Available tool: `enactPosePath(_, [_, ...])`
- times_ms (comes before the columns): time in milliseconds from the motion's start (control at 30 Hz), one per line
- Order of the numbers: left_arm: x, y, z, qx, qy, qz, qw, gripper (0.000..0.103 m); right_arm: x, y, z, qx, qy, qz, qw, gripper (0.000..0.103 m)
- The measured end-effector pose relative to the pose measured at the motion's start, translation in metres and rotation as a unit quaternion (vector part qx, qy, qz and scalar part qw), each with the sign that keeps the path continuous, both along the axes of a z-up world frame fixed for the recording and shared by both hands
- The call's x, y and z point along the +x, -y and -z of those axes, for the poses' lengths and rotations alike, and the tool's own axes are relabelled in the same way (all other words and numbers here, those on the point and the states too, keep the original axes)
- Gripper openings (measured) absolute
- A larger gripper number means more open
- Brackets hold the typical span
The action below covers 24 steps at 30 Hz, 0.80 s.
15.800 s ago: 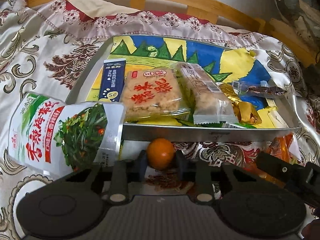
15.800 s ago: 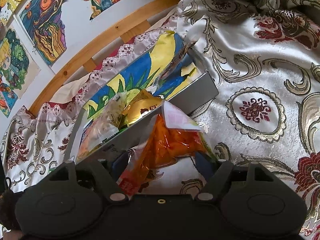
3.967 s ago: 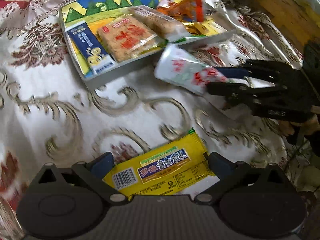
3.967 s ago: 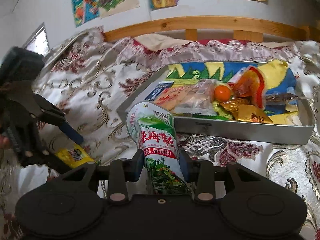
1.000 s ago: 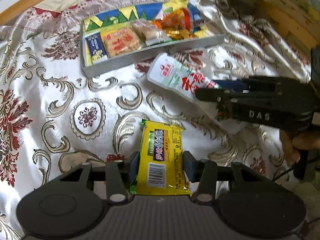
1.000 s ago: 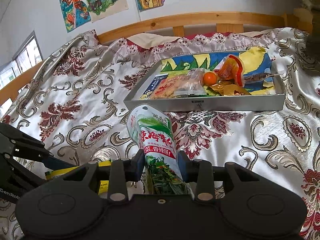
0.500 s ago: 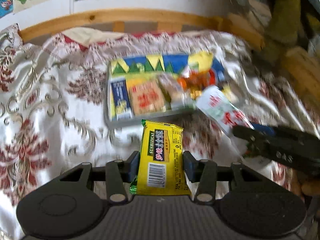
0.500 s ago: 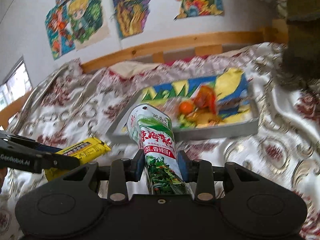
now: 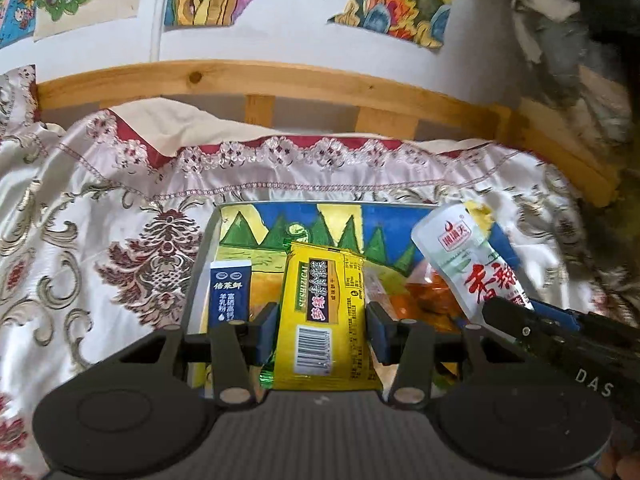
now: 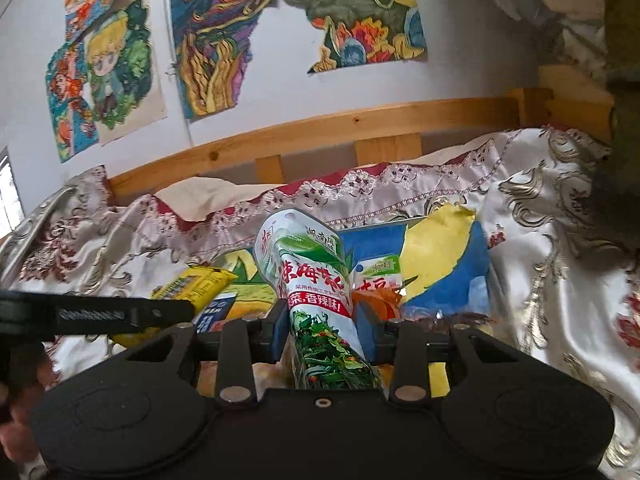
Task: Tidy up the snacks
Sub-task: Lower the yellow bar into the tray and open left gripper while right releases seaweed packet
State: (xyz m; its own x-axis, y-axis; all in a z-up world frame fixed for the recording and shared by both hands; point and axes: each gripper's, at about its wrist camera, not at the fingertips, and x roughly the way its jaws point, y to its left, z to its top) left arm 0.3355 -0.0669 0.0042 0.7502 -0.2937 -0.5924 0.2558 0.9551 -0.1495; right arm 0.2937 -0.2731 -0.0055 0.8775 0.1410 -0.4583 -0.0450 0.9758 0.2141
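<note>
Left wrist view: left gripper (image 9: 322, 330) has its blue pads pinching a yellow snack packet (image 9: 322, 312) by both long edges, barcode end nearest the camera, pkt held above the tray (image 9: 200, 264). Tray is a shallow grey box w/ a painted blue, yellow and green lining, sitting on a patterned satin bedspread (image 9: 100, 248). In the tray, a dark blue sachet (image 9: 230, 296) lies flat at the left end, and an orange wrapper (image 9: 424, 300) shows to the right of the yellow pkt. On the right, the right gripper comes in holding a white pouch (image 9: 468, 268) w/ red characters over the tray's right part.

Right wrist view: right gripper (image 10: 320, 332) jaws are clamped on that white pouch, green veg print at the bottom, top end pointing away at the tray. Behind it sits another small pack, prob. white and green, partly hidden. Left gripper's black finger crosses the left edge w/ the yellow pkt. Wooden bed rail (image 10: 360, 124) and wall drawings (image 10: 224, 36) behind.
</note>
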Motion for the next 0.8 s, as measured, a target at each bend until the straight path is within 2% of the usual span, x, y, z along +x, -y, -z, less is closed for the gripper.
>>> enactPosePath(233, [0.017,0.013,0.028,0.008,-0.017,-0.012,0.9997,0.051,0.021,-0.009,0.019,-0.009,-0.008,0.008,1.000,0.038])
enactPosePath(400, [0.018,0.013,0.036,-0.004,-0.026,-0.017,0.9995,0.051,0.024,-0.021,0.023,-0.053,-0.002,0.004,0.999,0.046])
enactPosePath(500, [0.016,0.010,0.036,-0.005,-0.025,-0.022,0.9994,0.057,0.025,-0.024,0.022,-0.065,-0.004,-0.001,0.998,0.050])
enactPosePath(667, [0.012,0.004,0.029,-0.010,-0.017,-0.035,0.9992,0.080,0.023,-0.025,0.018,-0.076,-0.005,-0.005,0.997,0.057])
enactPosePath(800, [0.007,-0.005,0.022,-0.017,-0.014,-0.050,0.9985,0.087,0.020,-0.024,0.013,-0.073,-0.010,-0.012,0.997,0.060])
